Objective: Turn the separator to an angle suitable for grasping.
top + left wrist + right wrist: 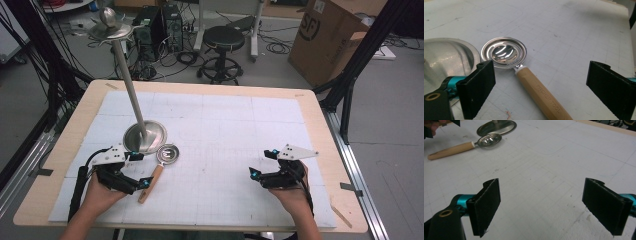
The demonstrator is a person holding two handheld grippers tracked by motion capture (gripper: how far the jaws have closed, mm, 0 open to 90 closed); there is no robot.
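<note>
A: Start at the left. What sits beyond the left gripper (141, 170)?

B: A polished steel stand with a round dished base (145, 136) and a tall thin pole rising from it. In the left gripper view that base (447, 56) lies just past the left finger (477, 87), close beside it.

A: And the thing being reached for?

B: A shallow round steel scoop with a pale wooden handle (159, 167). In the left gripper view its bowl (504, 52) lies on the white gridded tabletop (225, 130) ahead of the fingers, nearer the left one, and the handle runs back toward the camera between the two fingers, slanting to the right. The handle bears stamped lettering.

A: Are the fingers on it?

B: No. They stand wide apart with the handle lying between them, clear gaps on both sides; neither pad touches the wood. From the high view one fingertip sits just beside the handle's middle.

A: Now the right side.

B: The right gripper (262, 162) rests low over the tabletop, well apart from the scoop. Its fingers (486, 205) are spread wide with only bare gridded surface between them. In the right gripper view the scoop (461, 145) lies far ahead and off to the left of the left finger, the stand's base just behind it.
</note>
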